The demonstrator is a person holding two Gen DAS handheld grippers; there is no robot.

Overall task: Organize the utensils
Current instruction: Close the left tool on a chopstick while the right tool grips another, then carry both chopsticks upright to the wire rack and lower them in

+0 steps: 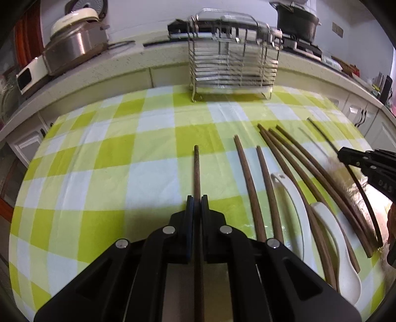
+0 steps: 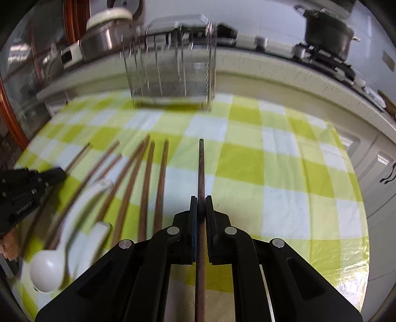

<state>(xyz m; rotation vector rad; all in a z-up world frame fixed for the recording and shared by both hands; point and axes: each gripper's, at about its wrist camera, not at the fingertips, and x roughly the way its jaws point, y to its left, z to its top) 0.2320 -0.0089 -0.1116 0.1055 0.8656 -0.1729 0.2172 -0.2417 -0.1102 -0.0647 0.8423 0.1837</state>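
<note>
- The left gripper [image 1: 197, 201] is clamped on a single brown wooden chopstick [image 1: 197, 171]; its two fingers [image 1: 190, 210] press against the stick from either side.
- That chopstick runs straight along the gripper's forward axis, its free tip pointing away toward the wire dish rack [image 1: 232, 64] at the far edge of the table.
- The right gripper [image 2: 201, 201] likewise has its fingers [image 2: 209, 210] closed tight around a second brown chopstick [image 2: 201, 168], long axis aligned with the fingers and tip aimed toward the far side of the table, to the right of the rack.
- In the left wrist view, the right gripper shows at the right edge, held above the outer chopsticks of the group on the cloth.
- In the right wrist view, the left gripper shows as a black shape at the left edge, near the group's outermost sticks.
- A group of loose chopsticks [image 1: 250, 183] lies on the green and white checked tablecloth [image 1: 111, 153] between the two grippers, fanned side by side with their tips toward the rack.
- Two white ceramic soup spoons [image 1: 334, 237] lie among those sticks, handles pointing roughly the same way as the sticks; some sticks cross over or touch them.
- Behind the table runs a pale countertop [image 1: 123, 62] carrying a steel rice cooker [image 1: 74, 47] on the left and a dark pot [image 1: 297, 22] on a stove to the right.
- The right wrist view is blurred, so the rack and spoons look smeared there.
</note>
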